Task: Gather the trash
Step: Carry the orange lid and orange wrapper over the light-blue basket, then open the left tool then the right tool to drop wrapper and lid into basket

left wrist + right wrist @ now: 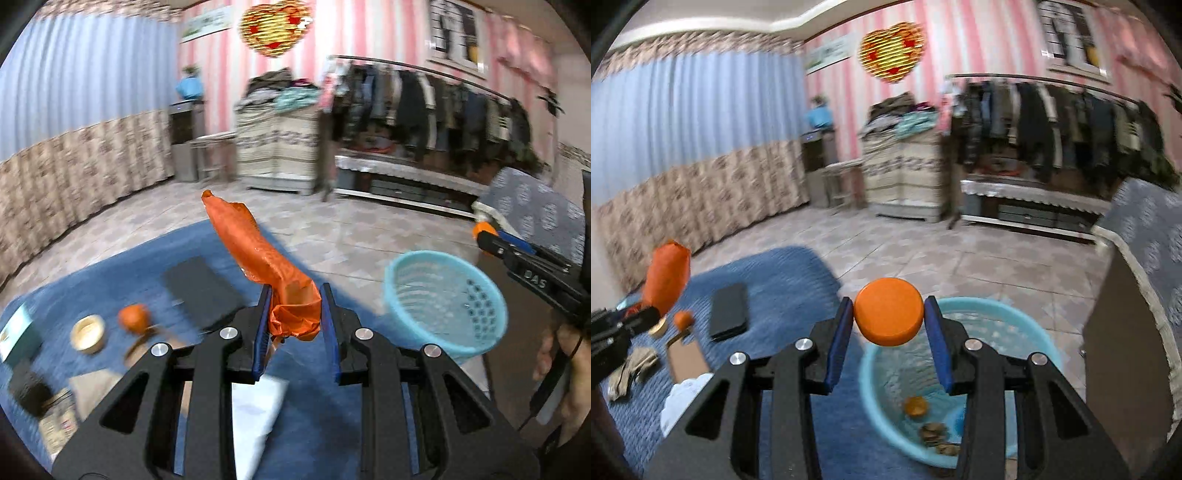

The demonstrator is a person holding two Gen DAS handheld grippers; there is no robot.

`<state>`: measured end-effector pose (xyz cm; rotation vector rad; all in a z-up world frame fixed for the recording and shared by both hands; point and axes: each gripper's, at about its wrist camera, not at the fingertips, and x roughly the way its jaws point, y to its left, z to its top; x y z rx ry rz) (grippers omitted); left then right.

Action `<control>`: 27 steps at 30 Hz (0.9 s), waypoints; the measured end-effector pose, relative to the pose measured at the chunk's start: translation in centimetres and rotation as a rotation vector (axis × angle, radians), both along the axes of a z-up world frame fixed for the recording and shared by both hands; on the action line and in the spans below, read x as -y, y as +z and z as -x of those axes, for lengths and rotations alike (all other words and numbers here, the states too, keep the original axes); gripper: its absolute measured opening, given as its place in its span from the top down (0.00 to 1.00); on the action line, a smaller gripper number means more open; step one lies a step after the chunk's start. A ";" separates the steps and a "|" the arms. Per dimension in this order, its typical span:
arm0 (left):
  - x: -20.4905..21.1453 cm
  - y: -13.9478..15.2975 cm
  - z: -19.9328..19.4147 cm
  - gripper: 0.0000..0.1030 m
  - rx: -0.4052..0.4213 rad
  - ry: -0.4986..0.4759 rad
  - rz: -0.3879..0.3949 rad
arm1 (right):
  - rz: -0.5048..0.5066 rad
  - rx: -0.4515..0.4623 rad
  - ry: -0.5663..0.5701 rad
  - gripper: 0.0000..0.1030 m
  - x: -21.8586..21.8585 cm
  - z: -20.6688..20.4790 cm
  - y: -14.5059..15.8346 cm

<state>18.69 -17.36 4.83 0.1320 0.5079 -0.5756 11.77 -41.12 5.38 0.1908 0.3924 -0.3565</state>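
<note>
My left gripper (pixel 295 306) is shut on a crumpled orange wrapper (pixel 258 251) that sticks up and away from the pads, above the blue rug (pixel 140 266). My right gripper (pixel 889 317) is shut on a round orange lid (pixel 888 316), held over the near rim of a light blue plastic basket (pixel 1027 332). Inside the basket lie an orange piece (pixel 916 406) and some brown scraps (pixel 936 435). In the left wrist view the basket (pixel 443 302) stands to the right, with the right gripper (pixel 491 236) and a person's hand (pixel 565 373) beyond it.
On the rug lie a black flat case (pixel 203 288), a small round cup (pixel 88 332), an orange ball-shaped thing (pixel 133 318), a teal box (pixel 16 332), white paper (pixel 255 417) and cardboard (pixel 687 360). A covered seat (pixel 1145 251) stands right; a clothes rack (pixel 1052 122) lines the far wall.
</note>
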 end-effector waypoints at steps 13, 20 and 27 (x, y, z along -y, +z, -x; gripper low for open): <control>11.2 -3.1 0.9 0.76 -0.029 -0.209 -0.030 | -0.077 -0.055 -0.123 0.61 7.7 0.2 -3.1; 16.1 -5.0 0.1 0.76 -0.095 -0.319 -0.029 | -0.158 -0.063 -0.192 0.61 10.1 1.1 -4.3; 20.0 -6.9 -0.6 0.76 -0.140 -0.391 -0.045 | -0.182 -0.090 -0.209 0.61 10.9 1.1 -5.4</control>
